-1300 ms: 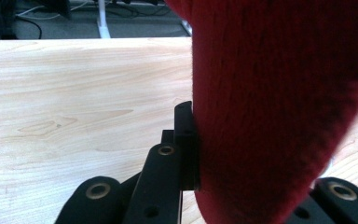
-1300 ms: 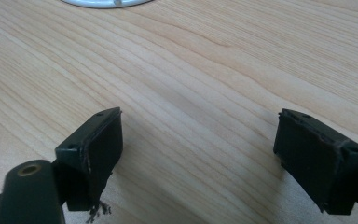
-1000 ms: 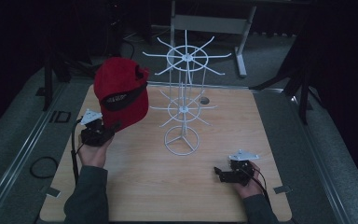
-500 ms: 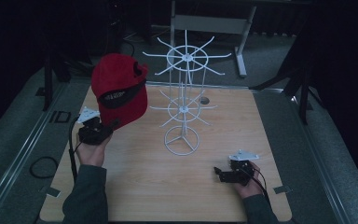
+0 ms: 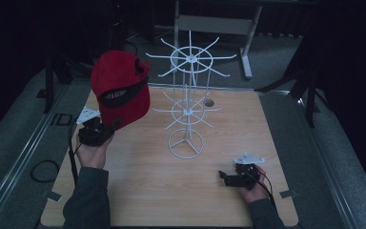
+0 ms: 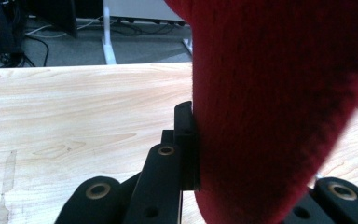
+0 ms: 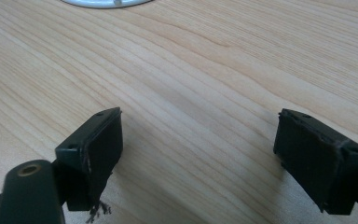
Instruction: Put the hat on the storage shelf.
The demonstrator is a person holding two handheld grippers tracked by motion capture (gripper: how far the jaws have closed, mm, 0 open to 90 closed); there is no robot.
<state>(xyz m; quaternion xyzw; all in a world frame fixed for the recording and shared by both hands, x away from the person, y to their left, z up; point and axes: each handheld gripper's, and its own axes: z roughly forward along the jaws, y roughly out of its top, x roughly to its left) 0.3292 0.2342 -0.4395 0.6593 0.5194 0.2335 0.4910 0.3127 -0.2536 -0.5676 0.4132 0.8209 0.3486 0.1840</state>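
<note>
The white wire rack [image 5: 187, 107] stands a little behind the middle of the wooden counter [image 5: 138, 191], its ring base on the boards and its spokes reaching out at two levels. To the left of the rack, the left gripper [image 5: 106, 128] is clamped on the lower edge of the red cap [image 5: 121, 88] and holds it up off the counter; in the left gripper view the cap's fabric [image 6: 279, 107] is pinched against the one jaw that shows. The cap hangs near the rack's left spokes without touching them, above the counter's left edge. In front of the rack and to its right, the right gripper [image 5: 224, 177] rests low near the counter's front edge, jaws wide with nothing between them; bare boards lie between it and the rack's base. Against the earlier frames, the cap has tilted a little and sits slightly further left of the rack; the right gripper has kept its place.
</note>
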